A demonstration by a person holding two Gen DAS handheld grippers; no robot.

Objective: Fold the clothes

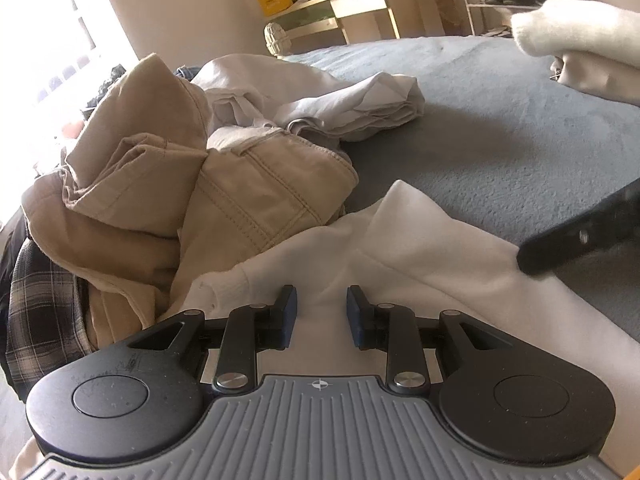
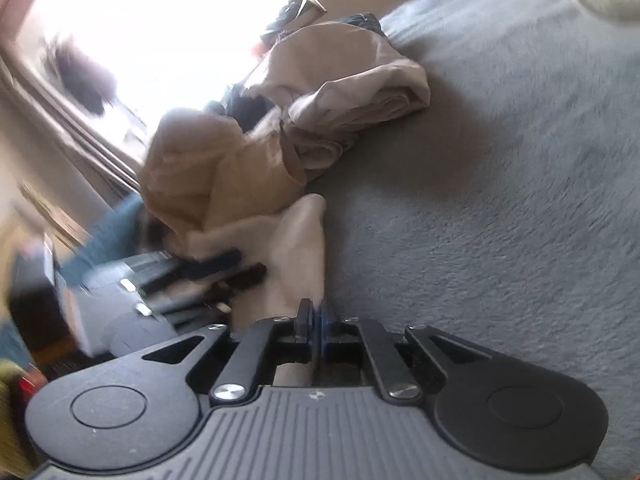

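The white sweatshirt (image 1: 420,256), soft and limp, lies between the parted left gripper (image 1: 322,308); the right gripper (image 2: 315,320) pinches its edge, a good hold.

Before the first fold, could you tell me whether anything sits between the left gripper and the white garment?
Nothing visible does: the left gripper sits directly over the white garment. The tan trousers lie beside it.

A white sweatshirt (image 1: 420,248) lies spread flat on the grey bed (image 1: 520,128). Just beside it, the tan pants (image 1: 224,200) sit in a crumpled heap. Behind the pants, a pale grey cloth (image 1: 360,108) lies loosely bunched. A checked shirt (image 1: 40,312) peeks out under the pants.
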